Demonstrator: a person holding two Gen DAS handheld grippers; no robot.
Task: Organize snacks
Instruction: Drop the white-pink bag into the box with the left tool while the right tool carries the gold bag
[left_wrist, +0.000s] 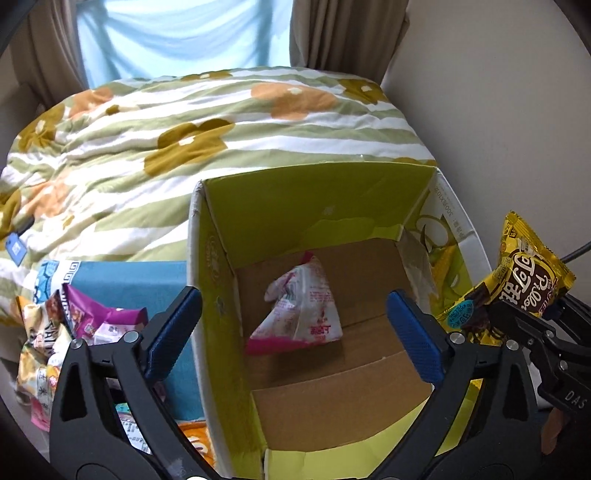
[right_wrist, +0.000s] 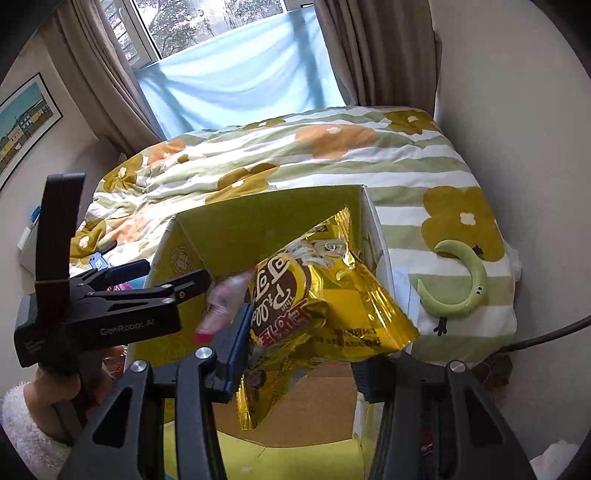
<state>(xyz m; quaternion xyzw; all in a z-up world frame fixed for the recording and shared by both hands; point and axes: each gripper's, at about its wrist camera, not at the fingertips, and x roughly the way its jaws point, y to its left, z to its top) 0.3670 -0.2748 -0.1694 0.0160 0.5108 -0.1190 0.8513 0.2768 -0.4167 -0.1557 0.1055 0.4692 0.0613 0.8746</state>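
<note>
An open cardboard box with yellow-green inner walls stands at the bed's edge; it also shows in the right wrist view. A pink and white snack bag lies on its floor. My left gripper is open and empty above the box opening. My right gripper is shut on a gold and brown snack bag and holds it over the box's right side. That bag also shows in the left wrist view.
A pile of snack packets lies left of the box beside a blue box. A bed with a flowered quilt lies behind. A green crescent toy rests on the quilt. A wall is at right.
</note>
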